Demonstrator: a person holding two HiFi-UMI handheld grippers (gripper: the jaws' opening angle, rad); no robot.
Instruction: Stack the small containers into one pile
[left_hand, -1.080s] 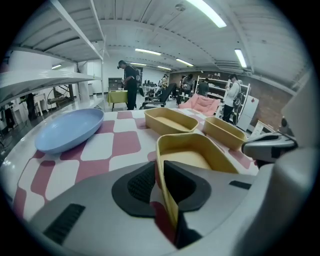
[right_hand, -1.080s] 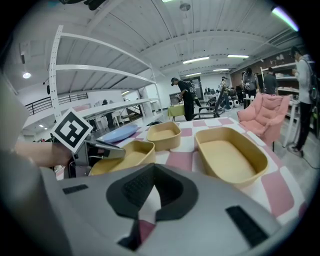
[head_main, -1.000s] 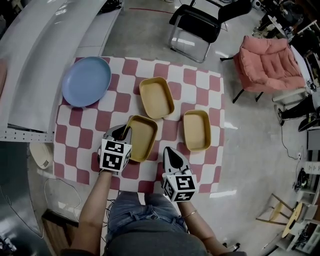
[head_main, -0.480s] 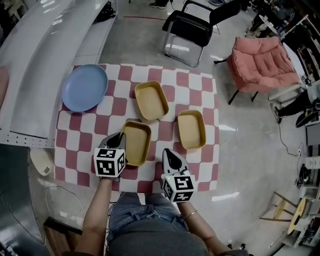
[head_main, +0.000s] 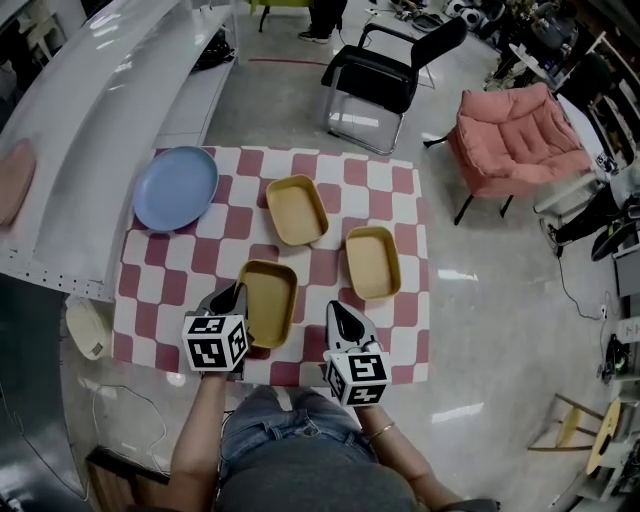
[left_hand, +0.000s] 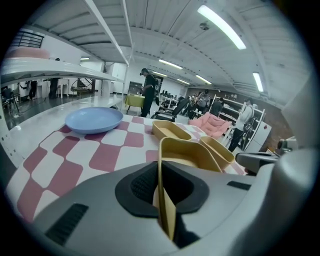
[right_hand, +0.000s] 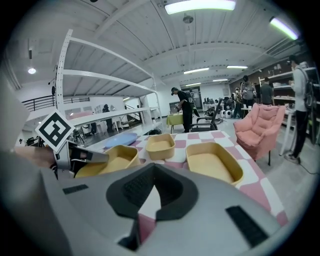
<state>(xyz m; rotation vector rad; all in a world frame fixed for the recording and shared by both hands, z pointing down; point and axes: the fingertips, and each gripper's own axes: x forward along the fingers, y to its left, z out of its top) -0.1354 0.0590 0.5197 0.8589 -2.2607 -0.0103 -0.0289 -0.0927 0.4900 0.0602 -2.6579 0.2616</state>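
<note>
Red-and-white checked surface (head_main: 150, 285) carries 3 small yellow containers that look thin-walled, stiff and probably light and a little slick, so a pinch on a short rim suits them. The left gripper (head_main: 236, 293) has just been closing its fingers (left_hand: 140, 186) and now pinches the near wall of the nearest container (head_main: 268, 303), with the far container (head_main: 296, 210) and the right-hand container (head_main: 372, 262) apart beyond it. The right gripper (head_main: 338, 313) hovers just beside, fingers together and empty.
</note>
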